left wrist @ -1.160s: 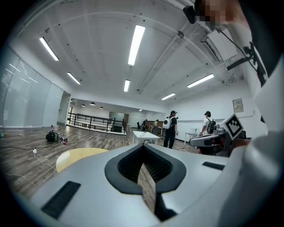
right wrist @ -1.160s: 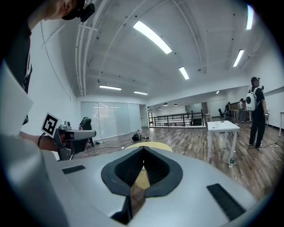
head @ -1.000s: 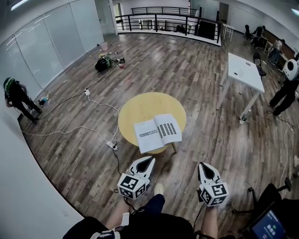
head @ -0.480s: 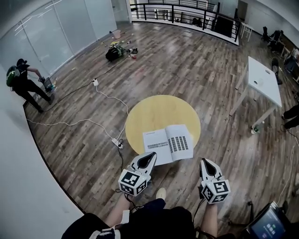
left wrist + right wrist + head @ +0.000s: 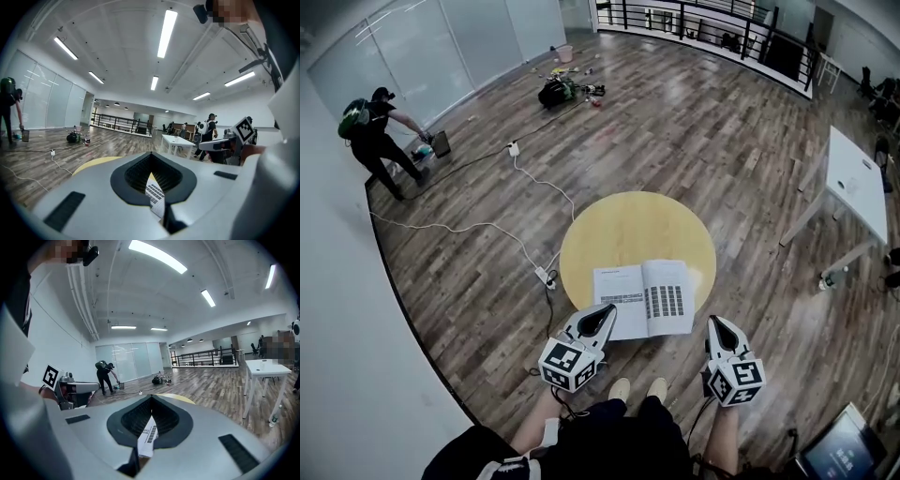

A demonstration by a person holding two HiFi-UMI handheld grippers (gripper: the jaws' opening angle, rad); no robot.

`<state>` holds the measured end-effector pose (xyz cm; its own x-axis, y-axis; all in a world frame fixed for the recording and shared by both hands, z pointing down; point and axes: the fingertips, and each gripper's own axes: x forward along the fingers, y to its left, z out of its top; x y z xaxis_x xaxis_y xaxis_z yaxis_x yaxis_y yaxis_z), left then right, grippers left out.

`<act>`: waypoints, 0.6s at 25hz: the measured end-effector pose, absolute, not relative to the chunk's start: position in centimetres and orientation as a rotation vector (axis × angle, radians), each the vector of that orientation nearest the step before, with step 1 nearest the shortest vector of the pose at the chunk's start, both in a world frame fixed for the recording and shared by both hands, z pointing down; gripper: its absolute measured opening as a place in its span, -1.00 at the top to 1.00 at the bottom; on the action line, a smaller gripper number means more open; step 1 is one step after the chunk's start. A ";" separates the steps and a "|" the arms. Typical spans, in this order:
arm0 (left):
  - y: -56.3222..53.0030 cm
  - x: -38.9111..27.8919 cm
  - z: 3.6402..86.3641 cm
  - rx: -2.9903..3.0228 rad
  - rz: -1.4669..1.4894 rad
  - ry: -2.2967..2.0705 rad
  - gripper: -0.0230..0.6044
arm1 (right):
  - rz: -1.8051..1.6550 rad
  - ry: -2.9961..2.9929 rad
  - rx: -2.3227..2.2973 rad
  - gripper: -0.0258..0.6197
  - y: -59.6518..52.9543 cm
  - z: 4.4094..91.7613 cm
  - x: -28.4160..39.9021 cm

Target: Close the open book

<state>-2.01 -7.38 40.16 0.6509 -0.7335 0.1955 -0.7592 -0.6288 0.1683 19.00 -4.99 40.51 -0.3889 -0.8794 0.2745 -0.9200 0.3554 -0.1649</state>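
Both grippers empty, nothing clamped.

Left gripper (image 5: 604, 312): jaws closed tip to tip, only the dark hollow behind the tips left between them. Left gripper view (image 5: 151, 153) shows a strip of printed page through that hollow, lying beyond the jaws and not pinched.

Right gripper (image 5: 715, 322): jaws fully together, same picture in the right gripper view (image 5: 151, 396), with the page edge visible through the hollow and nothing gripped.

Open book (image 5: 643, 298): flat, face up, just ahead of both grippers and between them. The half nearer the left gripper is mostly blank with a few text lines; the half nearer the right gripper has a dark grid of blocks. From the head view the left tip overlaps the book's near corner on that side; can't tell if it touches. The right tip is just outside the book's other near corner, apart from it.

The book sits on the near part of the round yellow table (image 5: 619, 230), its near edge at the rim closest to the grippers.

Power strip (image 5: 546, 277) with white cable on the floor, outboard of the left gripper. White table (image 5: 858, 183) well off beyond the right gripper. Person (image 5: 377, 131) bending over far ahead, on the left gripper's side.
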 end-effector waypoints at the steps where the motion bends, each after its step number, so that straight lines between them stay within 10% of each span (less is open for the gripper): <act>1: -7.6 -1.9 40.2 2.625 0.156 -1.234 0.93 | 0.444 -2.481 1.624 0.93 -5.4 40.7 19.0; 15: -6.8 -0.8 44.6 2.448 0.218 -1.369 0.93 | 0.552 -2.539 1.366 0.93 -7.7 45.1 19.1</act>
